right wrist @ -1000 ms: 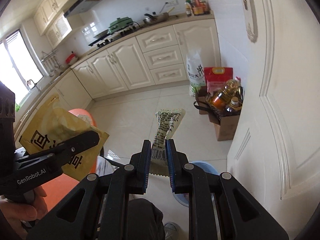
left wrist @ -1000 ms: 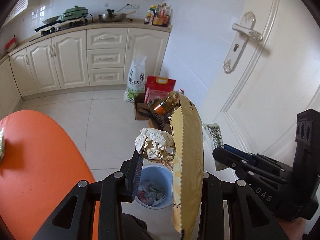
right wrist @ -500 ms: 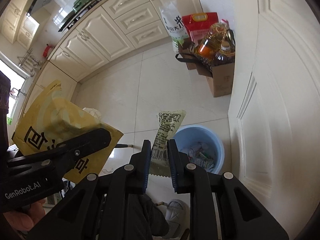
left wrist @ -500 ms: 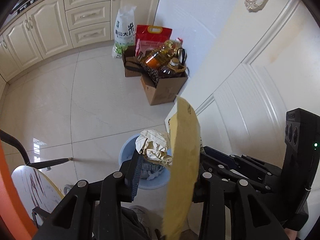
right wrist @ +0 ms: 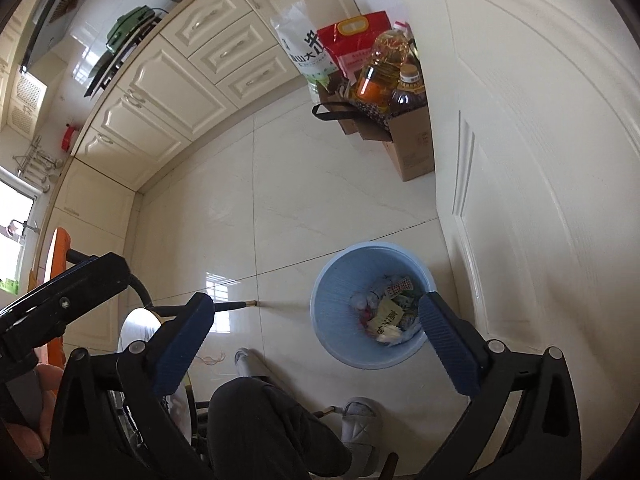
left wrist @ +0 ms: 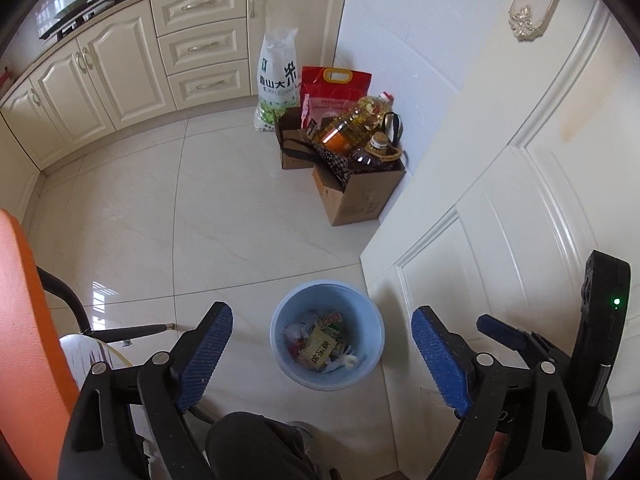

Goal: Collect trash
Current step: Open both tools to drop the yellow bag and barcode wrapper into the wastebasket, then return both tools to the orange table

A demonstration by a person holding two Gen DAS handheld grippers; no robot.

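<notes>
- Now the blue bin (left wrist: 327, 372) stands upright on the floor, mouth up, round, no long axis to speak of; near the door (left wrist: 520, 208) on the right.
- Yellow wrapper (left wrist: 319, 350) lies inside the bin on top of the trash, tilted, long axis running diagonally; dark Chinese characters on it, too small to read surely.
- Around it: crumpled white and patterned wrappers, details too small.
- Left gripper (left wrist: 322, 354) points steeply down over the bin, fingers (left wrist: 204, 356) spread wide and opening, nothing between them.
- Right gripper (right wrist: 314, 346) also points down, fingers (right wrist: 448, 344) spread wide and opening, empty; bin sits under its right finger.
- Far side: white rice sack (left wrist: 277, 84) with large Chinese characters, red bag (left wrist: 334, 88), oil bottles (left wrist: 352, 124) in a cardboard box (left wrist: 356, 196).
- Orange surface (left wrist: 28, 340) at the near left edge.
- Person's dark knee (right wrist: 256, 424) and grey slipper (right wrist: 360, 420) at the bottom.
</notes>
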